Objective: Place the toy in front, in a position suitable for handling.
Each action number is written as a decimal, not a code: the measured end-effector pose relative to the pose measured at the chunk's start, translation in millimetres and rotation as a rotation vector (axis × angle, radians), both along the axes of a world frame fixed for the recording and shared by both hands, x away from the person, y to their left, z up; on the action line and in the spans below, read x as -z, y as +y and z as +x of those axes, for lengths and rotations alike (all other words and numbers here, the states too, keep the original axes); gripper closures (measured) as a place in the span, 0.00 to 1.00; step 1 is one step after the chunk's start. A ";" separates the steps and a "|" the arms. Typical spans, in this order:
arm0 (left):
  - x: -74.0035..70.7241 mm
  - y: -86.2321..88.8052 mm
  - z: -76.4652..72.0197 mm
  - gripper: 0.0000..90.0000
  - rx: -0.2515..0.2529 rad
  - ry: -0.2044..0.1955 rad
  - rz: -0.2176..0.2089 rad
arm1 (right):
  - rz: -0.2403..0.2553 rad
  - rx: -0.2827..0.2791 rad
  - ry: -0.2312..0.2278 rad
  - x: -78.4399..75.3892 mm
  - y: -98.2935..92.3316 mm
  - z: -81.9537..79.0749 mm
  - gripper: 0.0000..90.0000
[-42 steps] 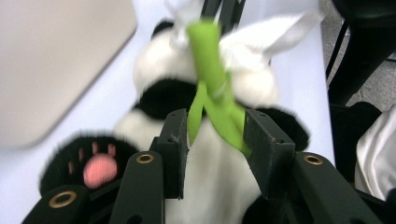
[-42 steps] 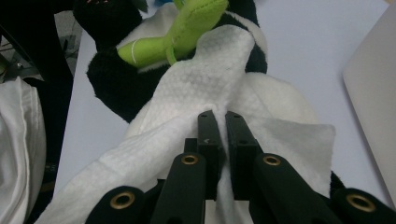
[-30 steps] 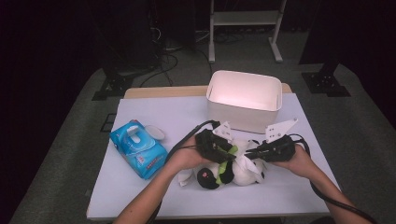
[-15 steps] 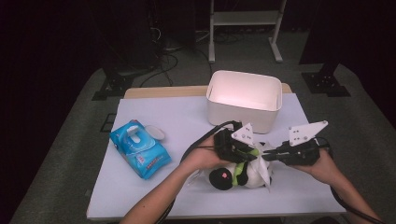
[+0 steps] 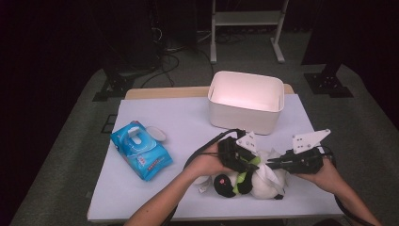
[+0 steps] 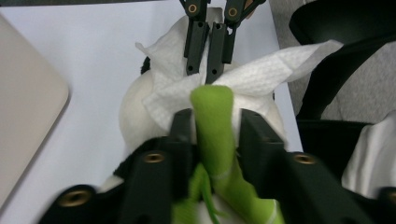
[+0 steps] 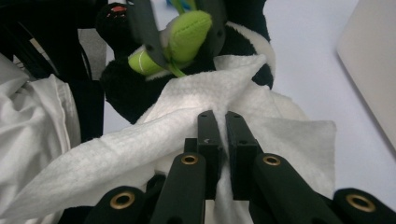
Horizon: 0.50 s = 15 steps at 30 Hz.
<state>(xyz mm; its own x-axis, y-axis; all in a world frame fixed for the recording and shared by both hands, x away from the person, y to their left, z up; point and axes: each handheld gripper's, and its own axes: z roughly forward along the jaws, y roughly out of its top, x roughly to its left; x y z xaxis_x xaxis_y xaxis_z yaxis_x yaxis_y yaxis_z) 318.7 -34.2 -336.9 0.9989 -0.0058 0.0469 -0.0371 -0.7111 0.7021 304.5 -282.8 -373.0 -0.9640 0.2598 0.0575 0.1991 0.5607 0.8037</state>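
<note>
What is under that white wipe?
A black-and-white plush toy lies under the wipe. Its white body, black parts and green piece show around the wipe. The part of the toy right beneath the wipe is covered.

A pale tabletop (image 5: 155, 117) stands on grey carpet floor (image 5: 70, 136). Beyond the tongs, a white metal rack (image 5: 244, 19) and black cables (image 5: 169, 52) sit in a dark, unlit room.

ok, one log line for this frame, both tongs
left tongs: around green scarf of plush toy, jaws just opened a bit | right tongs: shut on white wipe, pressed on toy | bin: behind
</note>
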 end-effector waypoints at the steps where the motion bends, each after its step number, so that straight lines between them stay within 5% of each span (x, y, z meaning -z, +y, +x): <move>1: -3.8 6.5 -1.1 0.56 -0.024 0.003 -0.004 | -0.006 0.002 -0.009 -1.0 0.9 0.5 0.95; 6: -8.6 26.3 -2.7 0.55 -0.043 -0.002 -0.017 | -0.014 -0.007 -0.016 -6.4 3.1 0.8 0.95; 10: -0.7 41.3 0.0 0.59 -0.078 -0.003 0.025 | -0.017 -0.028 -0.015 -11.2 4.8 3.0 0.94; 11: 2.8 42.8 0.8 0.59 -0.081 -0.011 0.051 | -0.014 -0.041 0.001 -13.3 5.4 4.5 0.82; 12: 7.1 43.2 0.9 0.59 -0.091 -0.017 0.069 | -0.014 -0.041 0.001 -13.3 5.4 4.5 0.82; 13: 12.1 43.8 2.1 0.60 -0.103 -0.033 0.084 | -0.014 -0.036 0.029 -16.3 5.4 7.8 0.67; 15: 13.1 43.6 3.2 0.60 -0.110 -0.030 0.078 | -0.010 -0.036 0.048 -20.0 3.9 9.3 0.64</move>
